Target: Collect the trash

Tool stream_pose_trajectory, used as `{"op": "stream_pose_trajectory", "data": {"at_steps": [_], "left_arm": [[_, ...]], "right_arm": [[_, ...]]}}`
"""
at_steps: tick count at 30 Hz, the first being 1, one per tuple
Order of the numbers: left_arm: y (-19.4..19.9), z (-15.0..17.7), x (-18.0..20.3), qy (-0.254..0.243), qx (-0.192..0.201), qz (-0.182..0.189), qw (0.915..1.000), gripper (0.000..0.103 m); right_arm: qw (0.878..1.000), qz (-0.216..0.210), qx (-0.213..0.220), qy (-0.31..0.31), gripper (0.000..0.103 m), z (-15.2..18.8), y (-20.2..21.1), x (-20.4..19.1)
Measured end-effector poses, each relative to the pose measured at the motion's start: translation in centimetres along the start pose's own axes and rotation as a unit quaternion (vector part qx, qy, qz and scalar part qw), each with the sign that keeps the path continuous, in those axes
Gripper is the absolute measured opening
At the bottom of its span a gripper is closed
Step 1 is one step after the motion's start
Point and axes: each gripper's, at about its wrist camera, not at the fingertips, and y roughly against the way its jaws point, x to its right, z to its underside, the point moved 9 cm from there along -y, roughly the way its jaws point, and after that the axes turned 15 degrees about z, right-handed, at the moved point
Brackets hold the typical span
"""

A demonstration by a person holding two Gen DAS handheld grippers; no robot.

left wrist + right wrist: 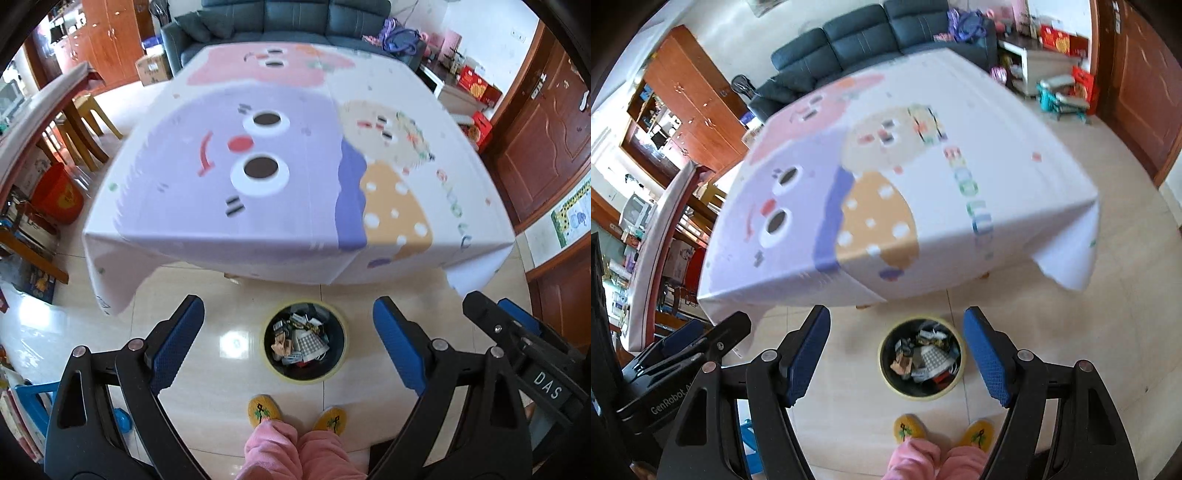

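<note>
Both tools, left [288, 339] and right [895, 354], gape empty above the round yellow-rimmed black bin [305, 341] of light, crumpled, easily pinched paper scraps [301, 339]

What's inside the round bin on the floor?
The bin holds a heap of crumpled wrappers and paper scraps, including a checked piece. Whatever lies beneath that heap is hidden.

Before me, a cartoon-print cloth [295, 192] covers the counter; the trash-filled bin [305, 342] stands on the tiled floor [221, 295].
</note>
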Motion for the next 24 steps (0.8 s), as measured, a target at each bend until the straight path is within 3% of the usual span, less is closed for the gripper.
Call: {"op": "stream_pose_trajectory", "data": {"at_steps": [11, 24], "left_arm": [[6.1, -2.8, 1.2, -0.016, 0.038, -0.022, 0.9989, 0.091], [8.5, -5.4, 3.1, -0.042, 0.064, -0.023, 0.9968, 0.091]], "right_arm": [[0.998, 0.007, 0.048, 0.028, 0.076, -2.7, 6.0, -2.2], [0.996, 0.024, 0.075, 0.028, 0.076, -4.2, 9.1, -2.1]]}}
